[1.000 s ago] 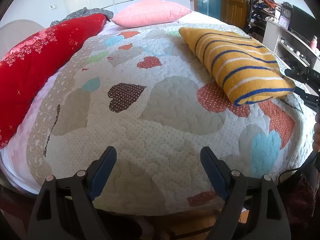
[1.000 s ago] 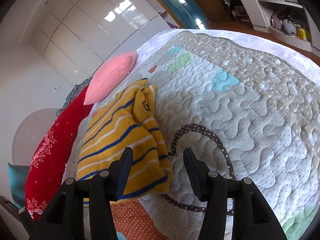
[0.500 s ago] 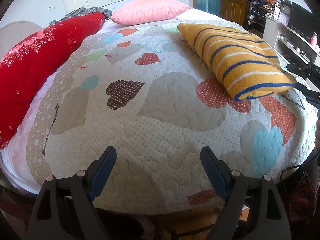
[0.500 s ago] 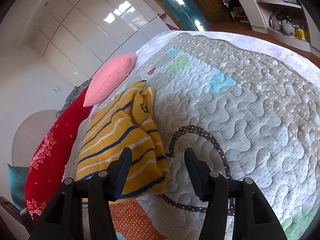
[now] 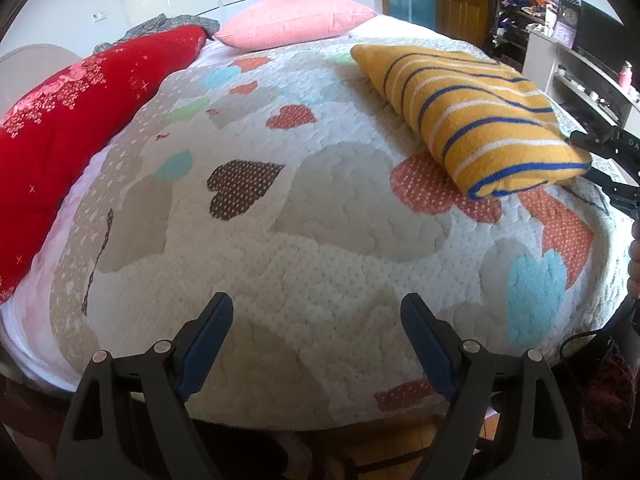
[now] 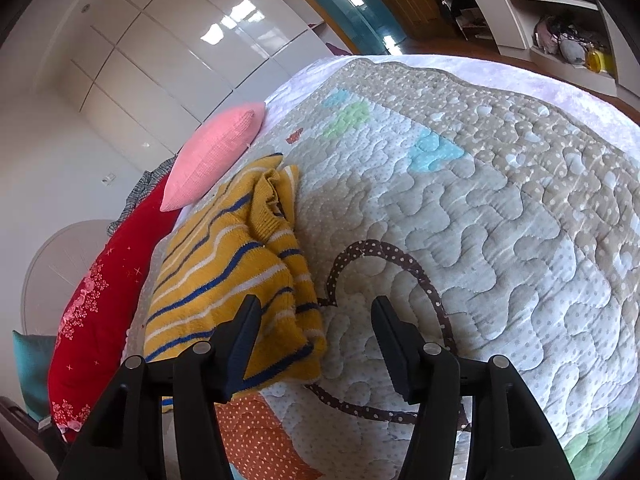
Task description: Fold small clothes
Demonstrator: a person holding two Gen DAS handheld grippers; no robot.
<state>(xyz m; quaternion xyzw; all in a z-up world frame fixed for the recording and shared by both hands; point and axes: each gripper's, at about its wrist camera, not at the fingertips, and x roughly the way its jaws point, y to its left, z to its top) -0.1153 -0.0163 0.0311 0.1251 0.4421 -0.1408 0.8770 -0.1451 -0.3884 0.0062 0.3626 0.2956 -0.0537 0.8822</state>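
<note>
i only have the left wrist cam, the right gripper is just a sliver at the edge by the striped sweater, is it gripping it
Observer: No. In the right wrist view the right gripper is open, and its jaws have just been opening. The near corner of the striped sweater shows between the fingers, but the pads do not press it.
Operator: is the fold tidy on the side i cant see
Observer: Not quite. A ribbed edge bunches up along that side, towards the far end.
Operator: anything beside it over there
Observer: A brown dotted heart outline on the quilt, right next to the sweater.
</note>
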